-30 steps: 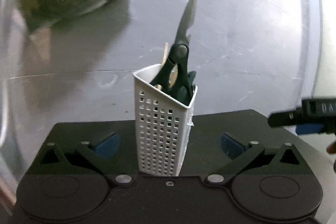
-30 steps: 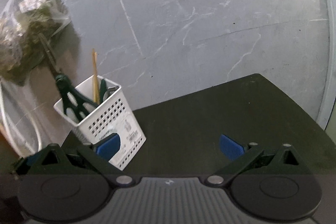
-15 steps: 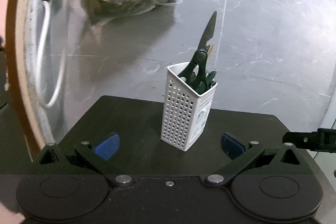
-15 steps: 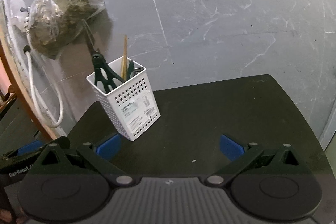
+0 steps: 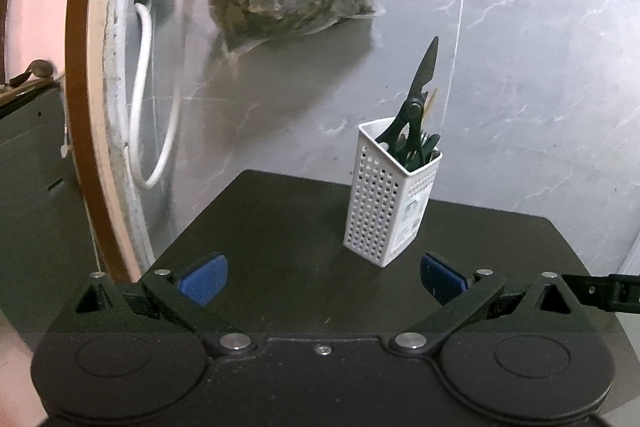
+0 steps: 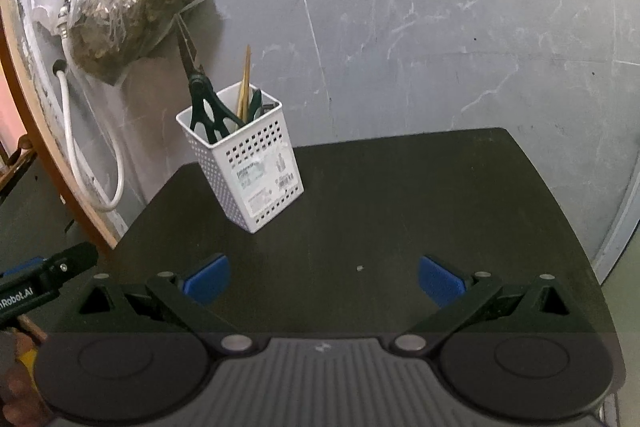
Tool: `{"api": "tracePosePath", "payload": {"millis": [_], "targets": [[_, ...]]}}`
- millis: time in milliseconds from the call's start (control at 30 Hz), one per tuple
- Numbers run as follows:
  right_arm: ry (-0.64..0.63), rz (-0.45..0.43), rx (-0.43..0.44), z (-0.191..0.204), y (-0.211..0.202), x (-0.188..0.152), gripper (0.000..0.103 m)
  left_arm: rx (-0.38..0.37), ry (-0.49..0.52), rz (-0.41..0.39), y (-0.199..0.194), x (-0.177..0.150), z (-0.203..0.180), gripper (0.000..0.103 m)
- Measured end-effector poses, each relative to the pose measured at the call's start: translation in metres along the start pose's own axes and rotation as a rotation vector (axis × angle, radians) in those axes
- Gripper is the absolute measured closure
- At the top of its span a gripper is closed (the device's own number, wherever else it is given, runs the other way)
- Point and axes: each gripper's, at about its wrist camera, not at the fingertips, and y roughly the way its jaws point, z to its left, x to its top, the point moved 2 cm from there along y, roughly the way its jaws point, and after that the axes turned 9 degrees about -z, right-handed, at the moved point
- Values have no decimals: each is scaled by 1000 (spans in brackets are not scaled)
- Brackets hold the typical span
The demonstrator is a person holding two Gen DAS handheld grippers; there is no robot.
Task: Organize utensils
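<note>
Since the frame one second earlier, both tongs have been drawn back from the white perforated holder (image 5: 394,193), which is now seen smaller and farther off in both wrist views. The holder is stood upright on the dark surface (image 5: 280,227), toward its rear left part and close to the grey marbled wall (image 6: 440,27). Dark-handled scissors (image 5: 418,107) are stood in it, handles down and blades pointing up, and thin wooden sticks (image 6: 245,83) are seen beside them; further dark green handles are noted inside but cannot be identified. The left tongs (image 5: 322,277) are held apart with nothing between the blue pads. The right tongs (image 6: 324,277) are likewise held apart and empty. Both are well clear of the holder. A clear plastic bag (image 6: 132,7) of dried brownish matter is seen hung on the wall above and left of the holder, next to a white hose (image 5: 144,99).
</note>
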Motion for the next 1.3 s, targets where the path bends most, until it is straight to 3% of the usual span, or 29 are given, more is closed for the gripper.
{"api": "tracePosePath", "payload": {"millis": [433,567,767,1033,1300], "targets": [[-15,50,-69,19,-5,-12,0,-11,8,72,-2,-1,24,1],[-1,40,-96,31,-7,-15,0,-20,8,101,4,3,38,1],[-14,2,-138,51,-14,-31,0,-70,40,81,8,0,53,1],[-24,9,-158,60,-19,-39,0,-115,97,85,10,-5,51,1],[-28,32,-176,52,-20,-33,0,-116,83,110,11,-11,44,1]]}}
